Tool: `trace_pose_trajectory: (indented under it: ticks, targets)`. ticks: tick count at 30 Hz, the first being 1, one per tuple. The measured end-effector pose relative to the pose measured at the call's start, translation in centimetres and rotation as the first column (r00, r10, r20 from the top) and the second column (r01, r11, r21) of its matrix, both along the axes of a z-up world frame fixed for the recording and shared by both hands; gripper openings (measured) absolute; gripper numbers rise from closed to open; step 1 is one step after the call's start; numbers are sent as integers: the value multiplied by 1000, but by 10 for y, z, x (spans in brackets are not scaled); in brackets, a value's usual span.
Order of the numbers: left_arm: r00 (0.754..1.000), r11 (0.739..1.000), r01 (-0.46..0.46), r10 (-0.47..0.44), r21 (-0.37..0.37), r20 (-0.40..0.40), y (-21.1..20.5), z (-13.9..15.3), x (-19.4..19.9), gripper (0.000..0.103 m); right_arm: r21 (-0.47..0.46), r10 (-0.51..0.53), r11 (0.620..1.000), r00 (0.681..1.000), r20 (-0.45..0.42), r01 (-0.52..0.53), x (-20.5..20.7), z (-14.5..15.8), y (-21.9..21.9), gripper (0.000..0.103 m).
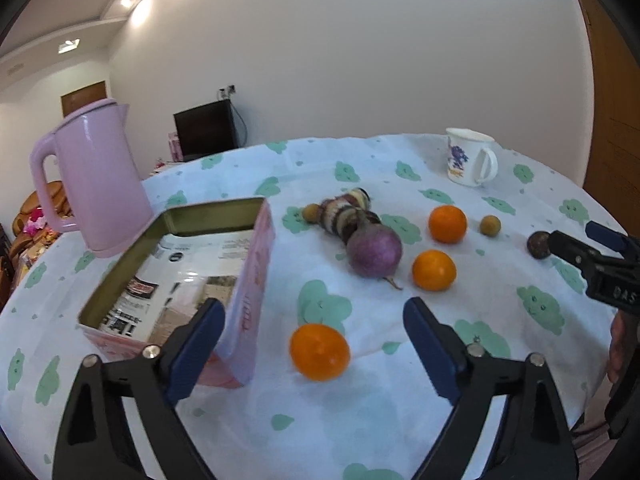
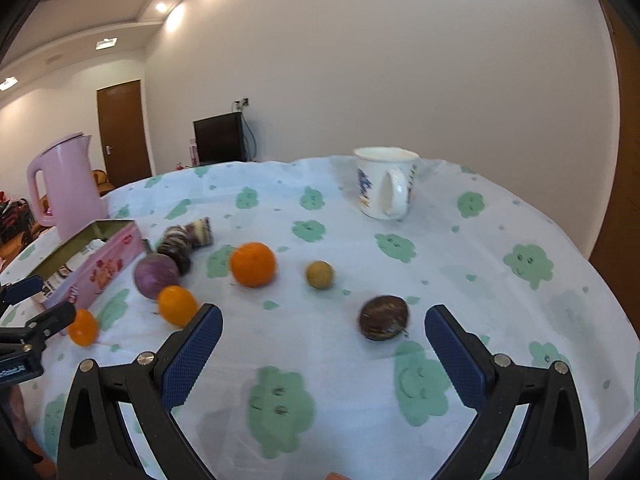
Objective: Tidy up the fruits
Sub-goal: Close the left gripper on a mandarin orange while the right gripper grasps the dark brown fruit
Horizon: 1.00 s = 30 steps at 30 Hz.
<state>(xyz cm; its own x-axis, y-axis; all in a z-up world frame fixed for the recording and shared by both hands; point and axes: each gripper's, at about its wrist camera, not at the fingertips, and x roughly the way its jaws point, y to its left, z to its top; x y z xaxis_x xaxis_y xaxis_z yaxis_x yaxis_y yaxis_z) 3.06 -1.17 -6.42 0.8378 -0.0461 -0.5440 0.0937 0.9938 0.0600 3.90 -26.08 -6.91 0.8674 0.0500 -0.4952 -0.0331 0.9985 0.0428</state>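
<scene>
Orange round tangerine [image 1: 319, 351], smooth and likely to roll, sat between my spread left gripper [image 1: 314, 344]; I judged its widest middle best. Right gripper [image 2: 323, 354] gaped empty.

Left gripper [image 1: 314, 334]: jaws spread wide, nothing between pads, pointing downward over near part of table [image 1: 400, 420]. Blue fingers [image 1: 200, 344] angled outward from black frame.

Right gripper [image 2: 323, 338]: jaws also spread wide, nothing clamped, tilted down over table's right side. In left wrist view its tips enter from right edge, apart. Part of hand [image 1: 618, 346] visible behind it, gripping frame.
</scene>
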Motion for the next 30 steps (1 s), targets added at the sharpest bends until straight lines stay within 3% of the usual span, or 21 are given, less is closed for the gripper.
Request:
trace_pose_trajectory:
  ticks: [6,10,13,15,18,23,27,30]
  targets:
    - [997,1000,31,-31,4,-76,-9,-15,11,63,15,-30,999,1000,-8,31,1,-7,-18,102]
    - [993,999,32,-34,-20,-112,-6,-19,17,54,23,-40,999,999,-19,40,3,-9,-24,101]
    - [992,1000,30,-28,10,-126,-9,-22,21,53,26,-36,999,999,-28,37,5,-10,-26,96]
    - [991,999,30,-26,30,-133,-11,-23,23,52,12,-44,999,998,-42,44,8,-10,-26,84]
    - [990,998,22,-13,64,-138,-12,-26,26,41,15,-49,999,997,-65,50,15,-10,-31,81]
    - [983,998,11,0,60,-184,-6,-30,36,40,-3,-51,999,991,-128,51,35,-13,-36,80]
    - [974,999,27,-17,38,-226,-3,-33,43,39,3,-36,999,977,-212,38,54,-23,-37,65]
    - [975,999,31,-23,32,-220,-3,-33,41,38,5,-17,1000,966,-257,19,62,-28,-37,60]
